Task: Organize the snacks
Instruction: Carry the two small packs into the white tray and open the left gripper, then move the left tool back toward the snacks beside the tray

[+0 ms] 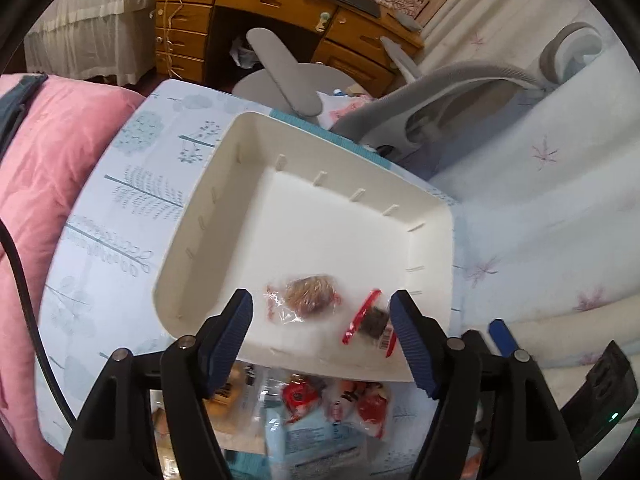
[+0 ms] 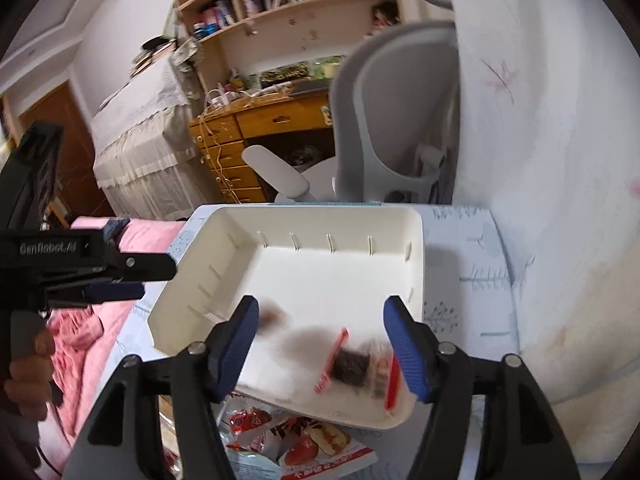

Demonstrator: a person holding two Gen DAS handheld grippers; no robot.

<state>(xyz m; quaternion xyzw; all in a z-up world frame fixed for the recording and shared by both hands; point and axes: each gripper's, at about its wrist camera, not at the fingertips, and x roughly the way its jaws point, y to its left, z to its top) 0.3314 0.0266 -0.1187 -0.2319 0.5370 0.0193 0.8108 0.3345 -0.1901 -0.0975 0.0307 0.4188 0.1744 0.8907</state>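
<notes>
A white plastic bin (image 1: 224, 216) sits on a tree-patterned blue cloth. In it lie a clear-wrapped round brown snack (image 1: 310, 294) and a dark snack in a red-edged wrapper (image 1: 372, 322). My left gripper (image 1: 322, 344) is open and empty above the bin's near edge. More red and white snack packets (image 1: 336, 400) lie on the cloth below it. In the right wrist view the bin (image 2: 416, 264) holds the dark red-edged snack (image 2: 352, 366), blurred, and a blurred brown snack (image 2: 274, 316). My right gripper (image 2: 318, 348) is open over them, empty. Snack packets (image 2: 296, 436) lie in front.
A pink quilt (image 1: 44, 184) lies left of the cloth. A grey office chair (image 2: 396, 128) and wooden desk (image 1: 280, 4) stand behind the bin. White floral bedding (image 1: 560, 208) rises on the right. The left gripper's body (image 2: 80, 268) shows at the right view's left edge.
</notes>
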